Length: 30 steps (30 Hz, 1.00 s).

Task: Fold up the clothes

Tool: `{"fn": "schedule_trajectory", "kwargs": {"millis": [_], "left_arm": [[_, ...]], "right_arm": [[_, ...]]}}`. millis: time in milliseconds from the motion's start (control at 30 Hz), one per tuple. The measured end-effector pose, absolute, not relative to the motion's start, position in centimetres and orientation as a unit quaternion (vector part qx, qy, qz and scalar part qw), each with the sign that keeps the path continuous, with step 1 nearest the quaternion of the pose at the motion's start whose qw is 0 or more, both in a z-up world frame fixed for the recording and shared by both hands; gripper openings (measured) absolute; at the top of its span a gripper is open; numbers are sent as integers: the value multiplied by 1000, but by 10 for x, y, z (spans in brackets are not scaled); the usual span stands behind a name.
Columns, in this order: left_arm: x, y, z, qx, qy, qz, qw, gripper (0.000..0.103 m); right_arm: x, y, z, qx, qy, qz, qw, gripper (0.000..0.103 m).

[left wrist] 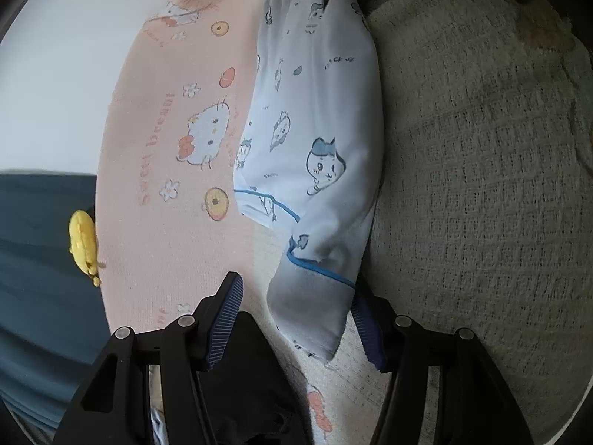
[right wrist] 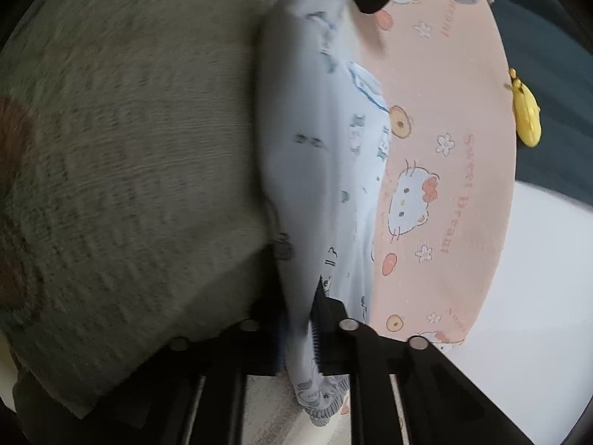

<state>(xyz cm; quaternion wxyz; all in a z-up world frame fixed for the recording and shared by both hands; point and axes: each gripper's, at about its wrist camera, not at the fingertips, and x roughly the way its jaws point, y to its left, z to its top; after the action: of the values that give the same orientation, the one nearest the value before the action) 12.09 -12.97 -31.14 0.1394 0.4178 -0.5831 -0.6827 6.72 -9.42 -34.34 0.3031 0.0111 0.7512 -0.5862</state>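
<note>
Meanwhile the right gripper [right wrist: 313, 328] was clamped on one end of the pale blue printed garment [left wrist: 326, 141], while the left gripper [left wrist: 296, 319] stood apart around the other end above the pink blanket [left wrist: 155, 193].

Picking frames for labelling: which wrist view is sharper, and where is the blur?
Left wrist view: sharp, the prints on the white garment and pink blanket are legible, with fisheye bending at the edges. Right wrist view: motion-smeared, worst on the waffle-knit cloth.
</note>
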Motion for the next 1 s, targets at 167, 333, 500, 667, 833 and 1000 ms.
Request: {"fn": "schedule_trajectory", "kwargs": {"millis": [167, 333, 500, 667, 833, 1000], "left_arm": [[124, -120, -317, 384, -632, -659, 136, 56], [122, -120, -317, 385, -635, -657, 130, 55], [121, -124, -313, 398, -615, -672, 108, 49], [122, -124, -316, 432, -584, -683, 74, 17], [118, -127, -308, 441, -539, -713, 79, 12], [111, -133, -293, 461, -469, -749, 83, 12]], "right_arm": [[67, -100, -341, 15, 748, -589, 306, 11], [67, -106, -338, 21, 743, -592, 310, 10], [67, -114, -333, 35, 734, -599, 318, 10], [69, -123, -328, 47, 727, -603, 324, 10], [67, -135, -317, 82, 707, -615, 339, 10], [62, -120, -309, 134, 674, -630, 363, 9]]}}
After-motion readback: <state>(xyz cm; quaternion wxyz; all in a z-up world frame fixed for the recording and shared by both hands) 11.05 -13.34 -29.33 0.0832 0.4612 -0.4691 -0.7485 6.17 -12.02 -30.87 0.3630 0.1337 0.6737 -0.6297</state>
